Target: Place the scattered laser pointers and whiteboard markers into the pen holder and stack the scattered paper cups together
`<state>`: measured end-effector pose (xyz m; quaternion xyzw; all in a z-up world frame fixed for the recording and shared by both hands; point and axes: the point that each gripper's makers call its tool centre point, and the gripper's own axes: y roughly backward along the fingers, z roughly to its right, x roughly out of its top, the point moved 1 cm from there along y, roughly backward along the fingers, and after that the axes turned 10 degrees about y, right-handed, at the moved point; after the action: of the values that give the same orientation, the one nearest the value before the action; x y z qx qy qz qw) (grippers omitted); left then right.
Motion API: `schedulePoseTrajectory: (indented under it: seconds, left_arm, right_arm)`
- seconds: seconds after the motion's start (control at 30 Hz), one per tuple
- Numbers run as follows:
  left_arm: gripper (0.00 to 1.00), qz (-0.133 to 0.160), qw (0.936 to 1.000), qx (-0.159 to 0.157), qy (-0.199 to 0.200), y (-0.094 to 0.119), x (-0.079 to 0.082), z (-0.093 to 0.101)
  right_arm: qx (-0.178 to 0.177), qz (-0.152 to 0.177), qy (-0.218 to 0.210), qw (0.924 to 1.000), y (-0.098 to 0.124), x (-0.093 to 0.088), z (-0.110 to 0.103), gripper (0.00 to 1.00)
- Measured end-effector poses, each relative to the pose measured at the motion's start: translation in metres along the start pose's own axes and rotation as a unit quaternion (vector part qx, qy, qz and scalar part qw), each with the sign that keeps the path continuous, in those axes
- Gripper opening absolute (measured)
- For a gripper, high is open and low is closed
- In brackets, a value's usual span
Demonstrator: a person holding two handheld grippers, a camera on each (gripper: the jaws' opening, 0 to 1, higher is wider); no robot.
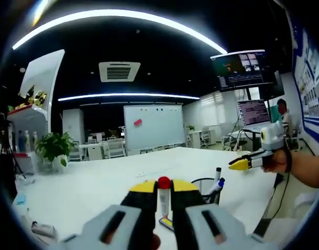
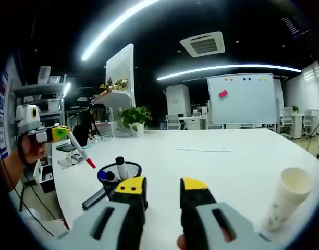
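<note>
Red-capped marker [image 1: 163, 200] sits clamped upright in left gripper [image 1: 163, 194], above white surface [image 1: 97, 182] just left of mesh pen holder [image 1: 209, 188] w/ markers inside; right gripper [image 2: 162, 191] jaws apart, empty, stacked paper cups [image 2: 285, 198] to its right.

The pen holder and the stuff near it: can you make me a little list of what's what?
pen holder: black mesh cup on the white table, markers standing inside
left hand-held gripper: shut on a red-capped marker
right hand-held gripper: open, holding nothing
paper cups: a stack lying tilted on the table
on the table beside the holder: a dark pen-like thing
far back: whiteboard, potted plant
</note>
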<state>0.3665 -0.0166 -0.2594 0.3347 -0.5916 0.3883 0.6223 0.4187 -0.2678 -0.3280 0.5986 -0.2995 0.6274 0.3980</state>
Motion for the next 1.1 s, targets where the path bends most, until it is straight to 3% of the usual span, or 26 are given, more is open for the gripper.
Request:
schedulePoseTrajectory:
  seconds: [1.1]
  left_arm:
    - [0.1, 0.031, 0.9987, -0.039, -0.001, -0.02, 0.018, 0.027]
  right_arm:
    - [-0.003, -0.01, -0.002, 0.9999, 0.003, -0.008, 0.002, 0.26]
